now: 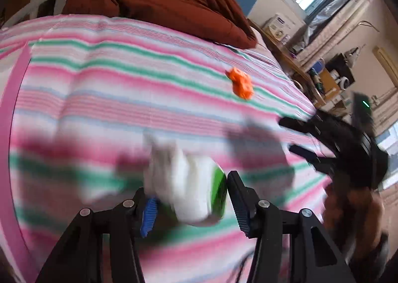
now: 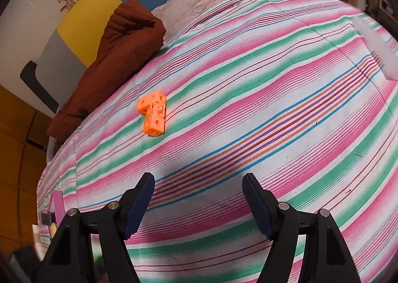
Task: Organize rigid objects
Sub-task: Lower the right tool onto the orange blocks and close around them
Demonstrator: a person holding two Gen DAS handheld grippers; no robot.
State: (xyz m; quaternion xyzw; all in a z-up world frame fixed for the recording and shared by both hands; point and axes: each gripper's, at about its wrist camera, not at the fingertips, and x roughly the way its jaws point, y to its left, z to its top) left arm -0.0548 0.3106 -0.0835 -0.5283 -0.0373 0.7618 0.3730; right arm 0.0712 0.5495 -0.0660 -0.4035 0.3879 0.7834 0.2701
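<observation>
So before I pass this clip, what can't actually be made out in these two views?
- White and green object between the left gripper fingers: motion blur in the left wrist view hides what it is and whether the pads press on it.
- Pink bin: cut off by the right gripper arm in the right wrist view; contents unseen.
- Orange block piece: sharp, but its underside is hidden against the striped blanket.

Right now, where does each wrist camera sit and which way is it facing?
Left wrist: on the left claw, angled down at the striped bedspread; its fingers flank a blurred white-and-green object; the right claw shows at right.
Right wrist: on the right claw, jaws open, angled down across the bedspread.
Shared: orange plastic cube block, rust-brown quilt.
</observation>
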